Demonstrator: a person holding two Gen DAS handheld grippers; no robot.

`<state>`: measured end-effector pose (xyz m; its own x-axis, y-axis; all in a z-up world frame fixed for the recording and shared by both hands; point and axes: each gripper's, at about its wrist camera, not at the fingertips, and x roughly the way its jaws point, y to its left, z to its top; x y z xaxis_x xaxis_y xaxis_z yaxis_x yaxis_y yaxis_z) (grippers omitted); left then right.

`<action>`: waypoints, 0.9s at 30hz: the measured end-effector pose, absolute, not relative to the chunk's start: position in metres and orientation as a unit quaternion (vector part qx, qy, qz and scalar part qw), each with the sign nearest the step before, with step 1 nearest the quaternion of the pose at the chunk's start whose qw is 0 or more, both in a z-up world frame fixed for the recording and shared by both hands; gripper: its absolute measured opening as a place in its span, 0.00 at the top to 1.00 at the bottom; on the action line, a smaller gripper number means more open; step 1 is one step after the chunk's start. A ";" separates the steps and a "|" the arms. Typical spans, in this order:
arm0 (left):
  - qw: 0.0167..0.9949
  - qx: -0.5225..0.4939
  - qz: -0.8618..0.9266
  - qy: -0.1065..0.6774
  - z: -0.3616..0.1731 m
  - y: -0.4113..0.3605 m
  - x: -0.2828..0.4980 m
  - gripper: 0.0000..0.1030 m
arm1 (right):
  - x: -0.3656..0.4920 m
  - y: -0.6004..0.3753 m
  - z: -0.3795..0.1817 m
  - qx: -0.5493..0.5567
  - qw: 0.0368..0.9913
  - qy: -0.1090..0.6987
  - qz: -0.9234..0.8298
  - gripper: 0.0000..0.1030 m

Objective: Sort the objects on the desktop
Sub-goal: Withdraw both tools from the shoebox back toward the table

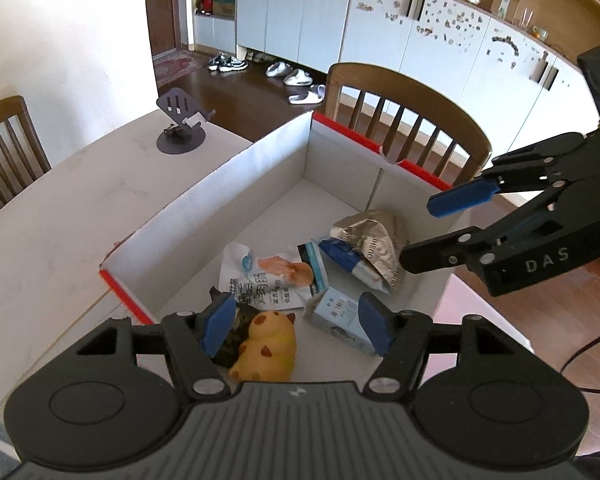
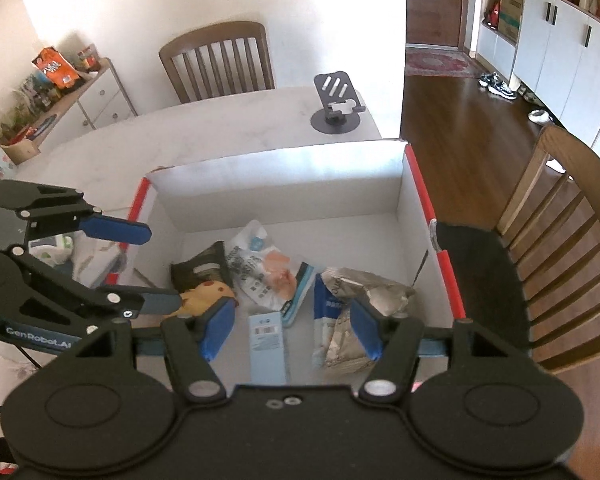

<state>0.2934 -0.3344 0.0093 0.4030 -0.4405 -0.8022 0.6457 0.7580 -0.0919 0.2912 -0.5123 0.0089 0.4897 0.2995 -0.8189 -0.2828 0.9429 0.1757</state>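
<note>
Both sets of jaws stand apart with nothing between them. The left gripper hangs above the near left part of the white box, over a yellow toy lying beside a dark packet. The right gripper hangs above the box's near right part, over a light blue carton and a crumpled silver bag. A white snack packet lies in the middle of the box floor. Beyond the box's far left corner, a phone stand sits on the table; a wooden chair stands behind the box.
</note>
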 end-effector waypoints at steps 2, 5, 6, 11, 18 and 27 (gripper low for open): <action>0.830 0.114 -0.331 0.434 0.013 -0.328 0.285 0.35 | 0.286 -0.510 0.012 0.010 0.864 0.473 0.171 0.38; 0.832 0.110 -0.332 0.431 0.017 -0.319 0.273 0.33 | 0.278 -0.506 0.017 0.011 0.866 0.468 0.174 0.37; 0.831 0.108 -0.333 0.431 0.018 -0.316 0.269 0.29 | 0.276 -0.504 0.018 0.010 0.867 0.466 0.174 0.36; 0.835 0.106 -0.332 0.425 0.022 -0.300 0.254 0.24 | 0.265 -0.489 0.020 0.002 0.867 0.464 0.184 0.31; 0.837 0.095 -0.334 0.422 0.023 -0.274 0.238 0.14 | 0.256 -0.467 0.020 0.003 0.866 0.462 0.192 0.29; 0.846 0.084 -0.326 0.414 0.024 -0.236 0.219 0.03 | 0.248 -0.437 0.019 0.002 0.863 0.466 0.195 0.29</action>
